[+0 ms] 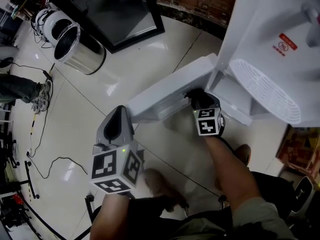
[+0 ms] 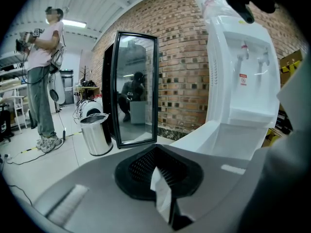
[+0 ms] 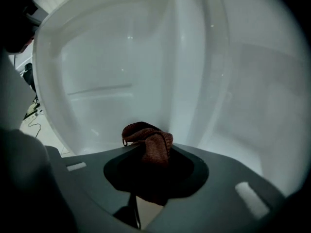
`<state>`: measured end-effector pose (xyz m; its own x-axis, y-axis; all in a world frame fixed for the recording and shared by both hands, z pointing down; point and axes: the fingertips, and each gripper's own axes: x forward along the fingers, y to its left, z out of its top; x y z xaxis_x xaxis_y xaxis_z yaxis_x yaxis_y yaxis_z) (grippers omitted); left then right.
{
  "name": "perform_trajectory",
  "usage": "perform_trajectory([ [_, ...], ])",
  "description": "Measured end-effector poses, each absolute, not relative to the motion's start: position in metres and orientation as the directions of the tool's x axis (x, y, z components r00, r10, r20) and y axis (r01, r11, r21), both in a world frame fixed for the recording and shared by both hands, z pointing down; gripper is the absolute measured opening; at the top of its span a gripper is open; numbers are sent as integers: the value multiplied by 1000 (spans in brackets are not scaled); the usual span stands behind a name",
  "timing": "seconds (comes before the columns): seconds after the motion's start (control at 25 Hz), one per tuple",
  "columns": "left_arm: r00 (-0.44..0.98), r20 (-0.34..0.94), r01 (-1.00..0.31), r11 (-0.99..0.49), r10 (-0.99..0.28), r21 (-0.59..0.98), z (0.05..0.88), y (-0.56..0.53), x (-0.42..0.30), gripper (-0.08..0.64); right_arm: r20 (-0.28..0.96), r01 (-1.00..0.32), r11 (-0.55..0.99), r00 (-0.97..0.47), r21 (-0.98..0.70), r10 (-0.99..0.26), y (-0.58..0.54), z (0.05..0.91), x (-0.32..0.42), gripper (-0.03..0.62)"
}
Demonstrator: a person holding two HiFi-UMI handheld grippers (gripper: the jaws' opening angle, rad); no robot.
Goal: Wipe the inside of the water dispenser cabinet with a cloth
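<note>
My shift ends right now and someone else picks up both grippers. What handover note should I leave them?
Left gripper: jaws shut, held out to the left of the open cabinet door, clear of the dispenser.
Right gripper: shut on the brown cloth, reaching into the cabinet of the water dispenser.
Done: the door is open and the cloth is inside. How much has been wiped doesn't show, nor whether the cloth touches a wall.
Left: wipe the cabinet's walls and floor, then bring the cloth out.
</note>
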<state>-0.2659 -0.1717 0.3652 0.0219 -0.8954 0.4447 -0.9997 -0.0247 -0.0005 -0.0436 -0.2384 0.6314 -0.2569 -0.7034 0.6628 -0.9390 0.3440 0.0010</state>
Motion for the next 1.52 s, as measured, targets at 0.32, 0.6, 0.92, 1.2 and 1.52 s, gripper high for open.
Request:
perform_trajectory([
  [0.32, 19, 452, -999, -29, -892, -16, 366, -172, -263, 0, 661, -965, 258, -162, 49, -733, -234, 627, -2, 121],
  [0.6, 26, 441, -999, -38, -897, -18, 366, -174, -260, 0, 706, -967, 248, -140, 52, -694, -249, 635, 21, 121],
  [0.92, 40, 445, -999, -48, -895, -6, 366, -175, -259, 0, 657, -840, 542, -410, -3, -632, -208, 640, -80, 124],
  [1.2, 44, 450, -999, -45, -892, 8, 365, -176, -260, 0, 591, -609, 789, -669, -86, -451, -157, 625, -194, 124],
  [1.52, 43, 446, -999, -39, -894, 18, 364, -178, -262, 0, 585, -498, 847, -748, -184, -313, -126, 640, -227, 127],
])
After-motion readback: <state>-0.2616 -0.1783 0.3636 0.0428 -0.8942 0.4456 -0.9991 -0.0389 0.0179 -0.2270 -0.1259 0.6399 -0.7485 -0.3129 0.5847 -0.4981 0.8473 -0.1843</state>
